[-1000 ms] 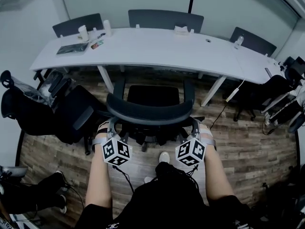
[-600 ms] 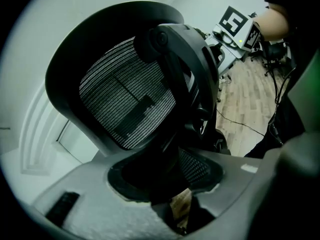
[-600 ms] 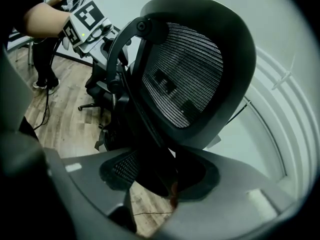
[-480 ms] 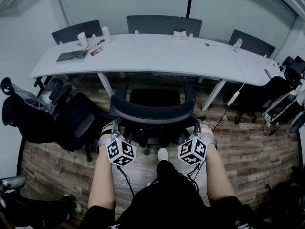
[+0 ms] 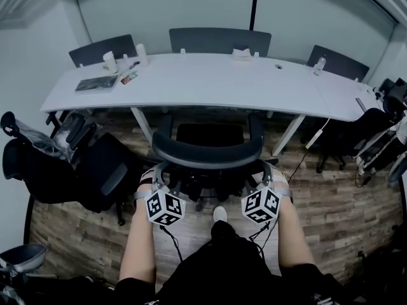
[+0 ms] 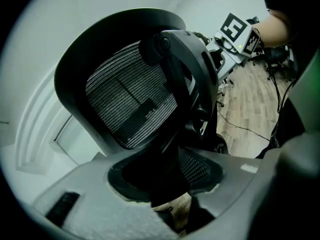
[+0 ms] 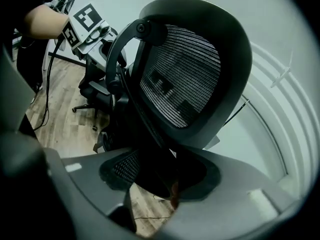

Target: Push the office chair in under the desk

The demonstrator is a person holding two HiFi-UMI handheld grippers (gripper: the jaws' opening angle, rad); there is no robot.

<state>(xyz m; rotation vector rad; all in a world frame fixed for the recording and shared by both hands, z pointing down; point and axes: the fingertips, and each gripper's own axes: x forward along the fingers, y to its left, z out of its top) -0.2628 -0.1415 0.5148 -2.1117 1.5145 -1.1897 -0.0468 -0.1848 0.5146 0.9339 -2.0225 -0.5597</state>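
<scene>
The black mesh office chair [image 5: 206, 151] stands facing the long white desk [image 5: 210, 81], its seat reaching in under the desk's near edge between the two slanted legs. My left gripper [image 5: 157, 175] clasps the left end of the curved backrest rim, and my right gripper [image 5: 262, 172] the right end. In the left gripper view the jaws of the left gripper [image 6: 165, 179] close round the dark frame of the backrest [image 6: 130, 104]. The right gripper view shows the right gripper [image 7: 160, 176] closed on the backrest [image 7: 185, 79] from the other side.
A second black chair [image 5: 95, 164] with bags on it stands close at the left. More chairs [image 5: 219, 40] line the desk's far side, and others [image 5: 356, 132] crowd the right. White desk legs [image 5: 141, 122] flank the seat. A cable [image 5: 311, 138] hangs at the right leg. Cups and a notebook [image 5: 95, 82] lie on the desk.
Both grippers and the chair have moved a little forward toward the desk as the person steps after them. The grip on the backrest is unchanged.
</scene>
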